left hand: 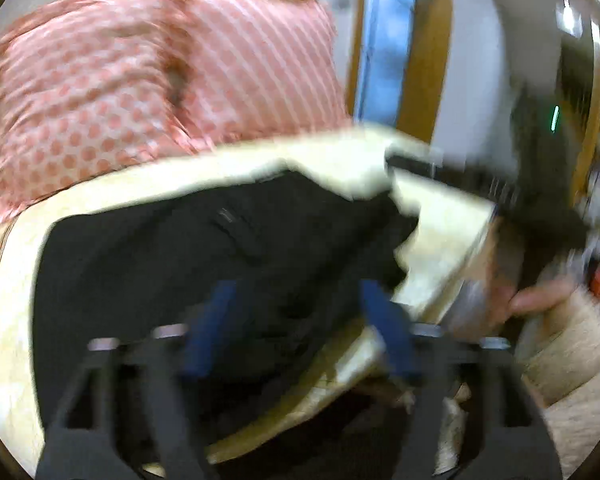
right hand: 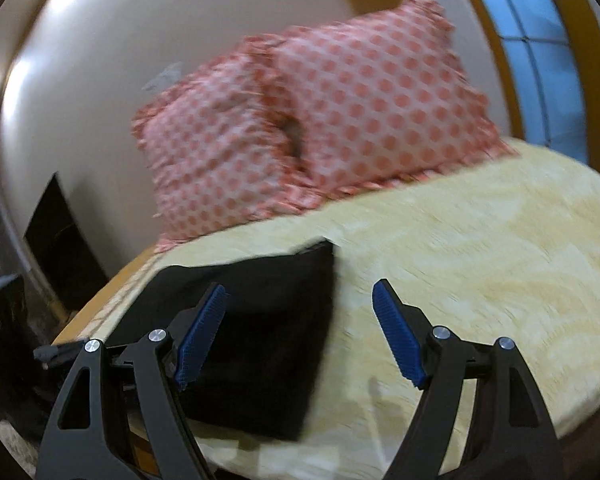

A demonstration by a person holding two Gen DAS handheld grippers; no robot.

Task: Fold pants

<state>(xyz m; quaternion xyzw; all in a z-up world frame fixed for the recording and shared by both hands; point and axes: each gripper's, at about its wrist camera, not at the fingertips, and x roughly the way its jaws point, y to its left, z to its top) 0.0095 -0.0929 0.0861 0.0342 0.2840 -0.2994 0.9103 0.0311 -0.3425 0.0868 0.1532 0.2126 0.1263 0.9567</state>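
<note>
pants: 1 pair, black [right hand: 260, 344], lay as a folded block on the cream bedspread [right hand: 480, 280], toward its 9 o'clock edge in the right wrist view; left wrist view showed the same cloth rumpled and spread right under the claws

L gripper [left hand: 300, 328]: jaws stood wide, blue pads clear of each other, nothing pinched; black cloth lay beneath and between them, contact unclear due to blur

R gripper [right hand: 300, 336]: jaws wide apart, empty; its 9 o'clock pad sat over the pants' top, 3 o'clock pad over bare bedspread; touching or hovering, couldn't tell

hand [left hand: 540, 300]: one, w/ a beige sleeve, at 3 o'clock in the left wrist view, holding the other tool

pillows: 2, pink w/ dots [right hand: 340, 120], propped at 12 o'clock against the wall, well apart from the pants

count: 2 grippers, 4 blue pads, 2 pillows, 1 pants, 1 bedspread

risk 1: stack looked near the bed's edge; a nudge from a pad might slide it off

risk 2: prob the fold could spring open, since neither claw pinned it

risk 3: closing blind in this blur might catch bedspread along w/ pants and drag both

risk 4: the rumpled layers might crease if pressed flat as they lay
</note>
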